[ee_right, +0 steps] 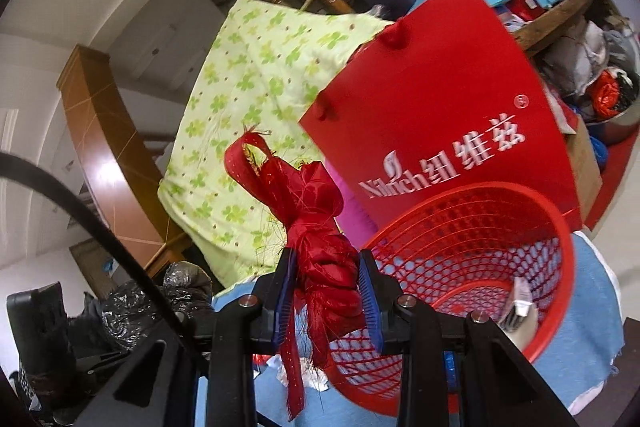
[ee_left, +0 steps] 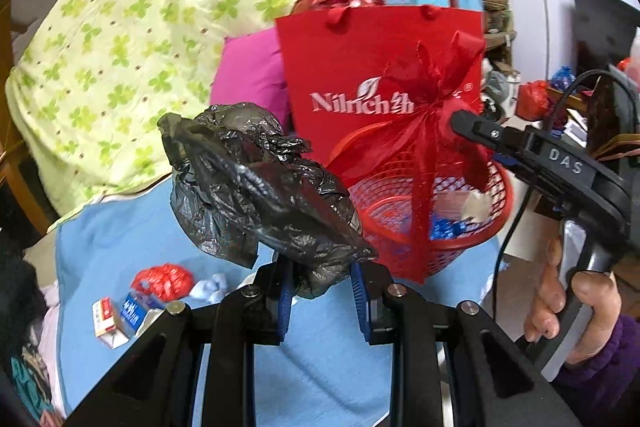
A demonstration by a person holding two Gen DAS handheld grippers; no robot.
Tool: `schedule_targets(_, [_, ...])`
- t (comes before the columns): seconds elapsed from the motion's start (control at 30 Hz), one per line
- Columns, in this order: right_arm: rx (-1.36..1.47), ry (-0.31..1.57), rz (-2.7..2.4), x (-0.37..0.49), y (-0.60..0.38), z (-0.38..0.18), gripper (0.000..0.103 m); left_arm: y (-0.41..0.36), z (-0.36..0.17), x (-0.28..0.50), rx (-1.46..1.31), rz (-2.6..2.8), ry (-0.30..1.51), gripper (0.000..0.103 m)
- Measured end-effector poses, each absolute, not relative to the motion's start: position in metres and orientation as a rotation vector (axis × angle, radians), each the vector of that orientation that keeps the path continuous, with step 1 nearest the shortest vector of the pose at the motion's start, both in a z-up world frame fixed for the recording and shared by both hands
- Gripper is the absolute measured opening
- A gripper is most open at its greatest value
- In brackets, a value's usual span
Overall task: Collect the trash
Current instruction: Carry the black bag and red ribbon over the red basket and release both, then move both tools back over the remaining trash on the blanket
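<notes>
1. A red mesh basket [ee_right: 492, 227] stands on the blue cloth [ee_left: 120, 239], in front of a red paper bag [ee_right: 440, 99].
2. The left gripper [ee_left: 320, 291] is clamped on a crumpled black plastic bag [ee_left: 256, 179], held up beside the basket.
3. The right gripper [ee_right: 327, 291] pinches a red ribbon [ee_right: 316, 219] next to the basket's rim.

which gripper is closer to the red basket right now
Right. The right gripper, shut on a red ribbon, hangs at the red basket rim. The left gripper, holding a black plastic bag, is off to its side.
</notes>
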State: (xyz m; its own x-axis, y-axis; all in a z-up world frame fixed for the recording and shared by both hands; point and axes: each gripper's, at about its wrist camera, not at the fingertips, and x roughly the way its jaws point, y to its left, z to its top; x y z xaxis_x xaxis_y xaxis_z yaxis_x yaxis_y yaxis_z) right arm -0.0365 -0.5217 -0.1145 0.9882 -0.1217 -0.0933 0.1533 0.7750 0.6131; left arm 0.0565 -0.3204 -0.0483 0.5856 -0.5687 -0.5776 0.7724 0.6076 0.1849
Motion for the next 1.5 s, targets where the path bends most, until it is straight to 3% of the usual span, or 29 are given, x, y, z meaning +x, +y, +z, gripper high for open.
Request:
schedule_targets(0.3, [0.720,-0.006,-0.229,-0.063,-0.543,-0.118,0.034,-0.341,-0.043,0.047,0.437,-0.982,0.463,0.028])
schedule_targets(0.8, [0.807,-0.020,-0.335,-0.077,-0.574,-0.129,0.035,-0.417,-0.047,0.069,0.393,-1.176,0.554,0.030])
schedule_targets(0.9, [0.826,-0.004,-0.355,-0.076,-0.578,-0.133,0.035,-0.429,-0.054,0.071,0.412,-1.145,0.564,0.036])
schedule_targets(0.97, [0.856,0.020,-0.355,-0.073,-0.584,-0.138,0.038,-0.431,-0.059,0.070,0.416,-1.132,0.566,0.049])
schedule_targets(1.03, [0.890,0.044,-0.364,-0.069,-0.589,-0.143,0.063,-0.432,-0.062,0.071,0.420,-1.104,0.563,0.061])
schedule_targets(1.07, [0.900,0.045,-0.371,-0.069,-0.589,-0.145,0.072,-0.430,-0.063,0.070,0.423,-1.090,0.554,0.062])
schedule_targets(1.5, [0.831,0.058,-0.335,-0.050,-0.564,-0.134,0.072,-0.363,-0.072,0.078,0.504,-0.835,0.517,0.075])
